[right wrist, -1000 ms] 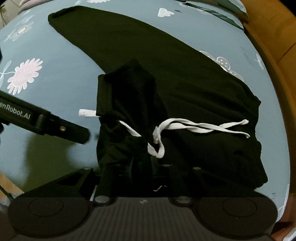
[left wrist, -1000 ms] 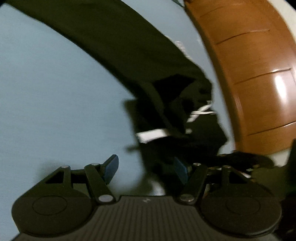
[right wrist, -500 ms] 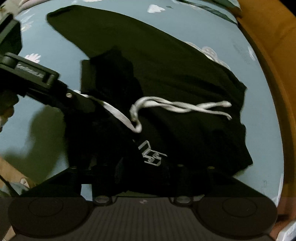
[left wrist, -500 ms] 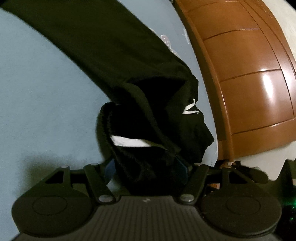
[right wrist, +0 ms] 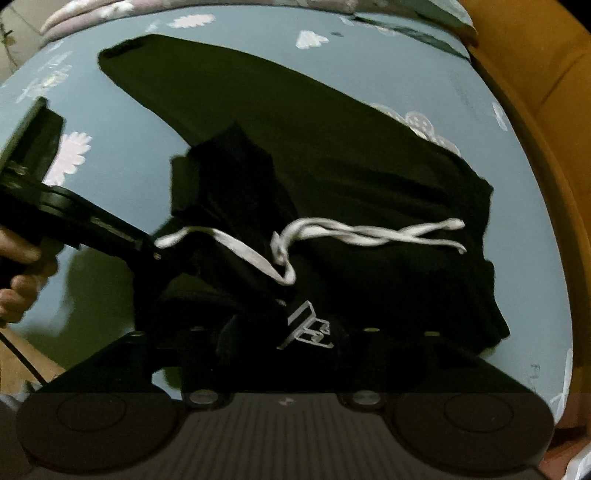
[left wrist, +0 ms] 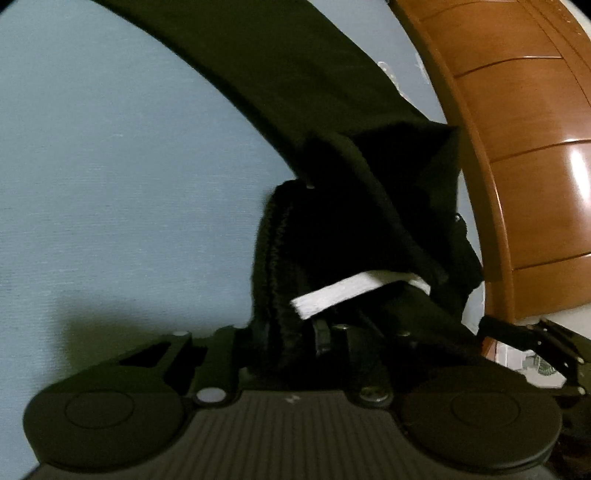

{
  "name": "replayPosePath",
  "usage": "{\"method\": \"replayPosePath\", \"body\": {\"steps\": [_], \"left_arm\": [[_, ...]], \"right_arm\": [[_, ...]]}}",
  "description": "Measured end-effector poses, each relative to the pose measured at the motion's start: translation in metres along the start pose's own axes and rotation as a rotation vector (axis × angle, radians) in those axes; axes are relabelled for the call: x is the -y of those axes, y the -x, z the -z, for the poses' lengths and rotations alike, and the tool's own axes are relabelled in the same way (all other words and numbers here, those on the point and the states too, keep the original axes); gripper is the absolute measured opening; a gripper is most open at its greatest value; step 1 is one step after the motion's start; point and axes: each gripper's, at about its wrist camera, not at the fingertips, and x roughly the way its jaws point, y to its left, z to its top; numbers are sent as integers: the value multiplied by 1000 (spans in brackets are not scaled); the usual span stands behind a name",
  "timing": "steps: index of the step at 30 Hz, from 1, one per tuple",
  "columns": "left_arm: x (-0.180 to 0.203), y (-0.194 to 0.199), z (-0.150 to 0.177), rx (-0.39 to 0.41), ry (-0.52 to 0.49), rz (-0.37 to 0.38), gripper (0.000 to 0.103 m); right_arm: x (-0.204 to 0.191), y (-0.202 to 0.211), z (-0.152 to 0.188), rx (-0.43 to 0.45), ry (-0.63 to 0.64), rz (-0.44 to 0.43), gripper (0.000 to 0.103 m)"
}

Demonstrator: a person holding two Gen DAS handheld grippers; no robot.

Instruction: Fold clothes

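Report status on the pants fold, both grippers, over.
Left gripper closing on bunched waistband of the black pants. Right gripper opening over the waist fabric. White drawstring loose across the top. Nothing blocking.

Home bedroom: bed with blue flower-print sheet (right wrist: pixel 332 33), wooden bed frame (left wrist: pixel 517 155) alongside, pillow (right wrist: pixel 443 14) at far end.

In the left wrist view, the fingertips of the left hand-held gripper (left wrist: pixel 325 332) are buried in bunched black trousers (left wrist: pixel 354 229) at lower centre, so the pads cannot be seen as the jaws close on the cloth. The white drawstring (left wrist: pixel 343 291) vanishes under a fold. In the right wrist view, the right hand-held gripper (right wrist: pixel 288 332) has its opening jaws lost against the dark fabric; whether cloth lies between them is unclear. A person's hand (right wrist: pixel 18 273) is cut off at the left edge.
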Motion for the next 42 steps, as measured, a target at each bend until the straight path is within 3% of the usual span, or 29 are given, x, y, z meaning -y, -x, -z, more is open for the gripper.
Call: {"method": "replayPosePath", "body": {"steps": [4,6,13,32,36,42], "left_arm": [[7,11,1,0,-32,-54,16],[1,22,-1,8,0,-53,15],[-22,74,-5,65,-14,-165,11],[-105,187,7,127,54,-581,11],[-131,220,10,135,73,-633,11],[-145,236,9,141,109,-684,11]], "right_arm": [[-7,1,-6,16,7,-3,66],[-10,2,-8,27,14,7,66],[-17,3,-15,56,-1,23,70],[-56,-17,-24,-2,90,3,71],[-58,-19,-26,-11,90,0,71],[-56,-21,-27,-23,75,0,71]]}}
